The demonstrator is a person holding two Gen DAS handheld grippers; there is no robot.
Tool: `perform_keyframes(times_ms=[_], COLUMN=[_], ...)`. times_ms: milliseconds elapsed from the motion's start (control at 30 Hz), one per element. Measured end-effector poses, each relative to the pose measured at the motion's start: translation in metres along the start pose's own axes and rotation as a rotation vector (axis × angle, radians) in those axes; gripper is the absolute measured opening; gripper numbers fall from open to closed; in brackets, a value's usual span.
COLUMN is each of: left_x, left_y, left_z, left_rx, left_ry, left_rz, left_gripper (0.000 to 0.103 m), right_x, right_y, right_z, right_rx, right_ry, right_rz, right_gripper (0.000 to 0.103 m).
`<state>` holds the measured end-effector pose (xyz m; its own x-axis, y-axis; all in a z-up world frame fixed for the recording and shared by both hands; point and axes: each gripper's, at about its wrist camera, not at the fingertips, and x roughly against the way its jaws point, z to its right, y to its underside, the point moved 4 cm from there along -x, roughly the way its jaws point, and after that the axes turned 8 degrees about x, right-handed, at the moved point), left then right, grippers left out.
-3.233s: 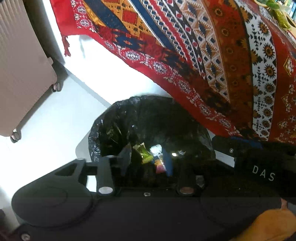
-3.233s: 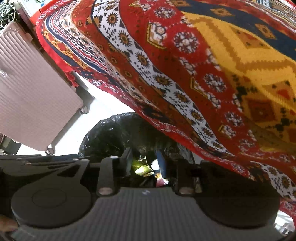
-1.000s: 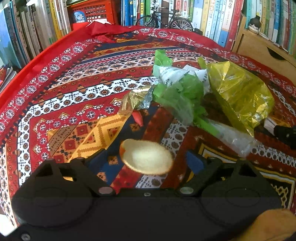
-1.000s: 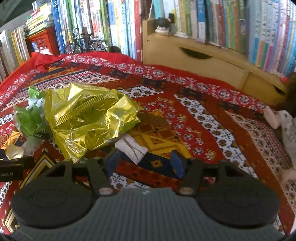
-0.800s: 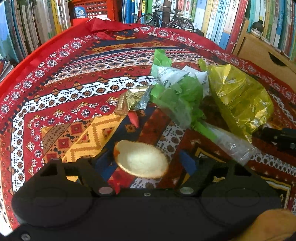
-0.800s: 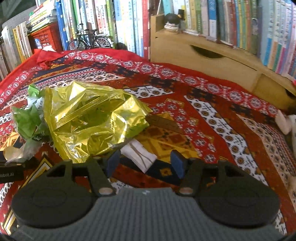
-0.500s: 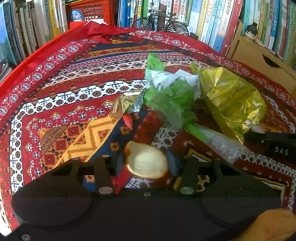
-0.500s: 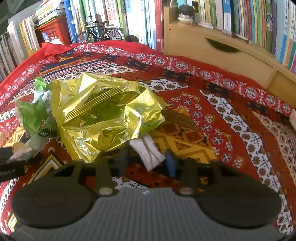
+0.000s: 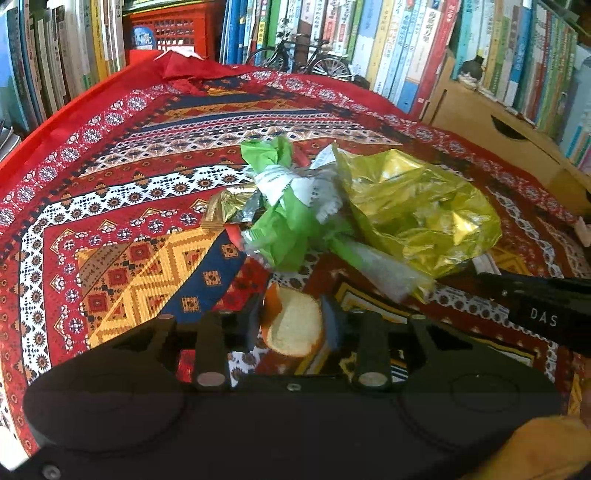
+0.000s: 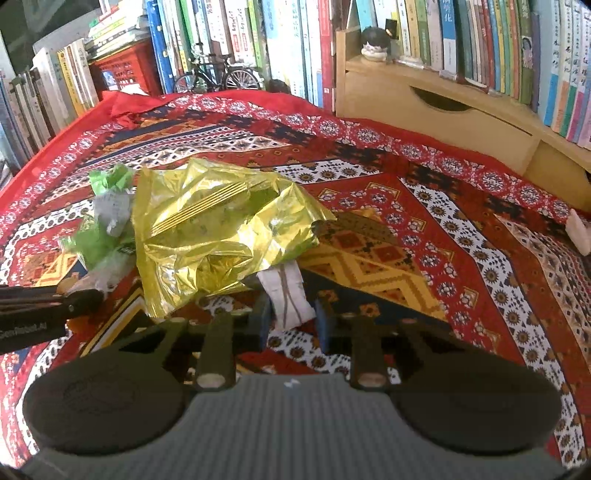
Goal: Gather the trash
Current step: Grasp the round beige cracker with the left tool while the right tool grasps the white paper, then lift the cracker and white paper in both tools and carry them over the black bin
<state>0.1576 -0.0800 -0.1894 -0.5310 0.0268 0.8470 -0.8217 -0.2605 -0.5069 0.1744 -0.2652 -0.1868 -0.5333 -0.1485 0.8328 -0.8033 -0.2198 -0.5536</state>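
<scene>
Our left gripper has just closed on the orange peel, low on the patterned cloth by the green wrappers. Our right gripper has pinched the white paper scrap beside the gold foil bag. Both grips look shallow, so we reckon either of the 2 could slip out on the way to the bin.

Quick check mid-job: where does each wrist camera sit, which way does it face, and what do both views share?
Left wrist: on the left gripper, looking down at an orange peel in its grip; a sleeve shows.
Right wrist: on the right gripper, looking down at a paper scrap in its grip.
Shared: gold bag, green wrappers, patterned cloth, bookshelf; each shows the other gripper.
</scene>
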Motion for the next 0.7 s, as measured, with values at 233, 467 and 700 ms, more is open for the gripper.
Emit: perform_keyframes(times_ms=[233, 467, 700], left_x=[0.022, 0.045, 0.073], left_y=[0.012, 0.032, 0.060], left_z=[0.004, 0.002, -0.007], left_rx=[-0.008, -0.018, -0.029], left_ry=[0.024, 0.046, 0.075], left_rz=[0.015, 0.028, 0.032], left_gripper=[0.032, 0.032, 0.032], right_x=[0.023, 0.048, 0.082], right_y=[0.011, 0.033, 0.058], right_z=[0.001, -0.003, -0.021], right_rx=[-0.038, -0.054, -0.063], right_ry=[0.037, 0.062, 0.081], right_rz=[0.007, 0.019, 0.040], right_gripper=[0.030, 0.030, 0.030])
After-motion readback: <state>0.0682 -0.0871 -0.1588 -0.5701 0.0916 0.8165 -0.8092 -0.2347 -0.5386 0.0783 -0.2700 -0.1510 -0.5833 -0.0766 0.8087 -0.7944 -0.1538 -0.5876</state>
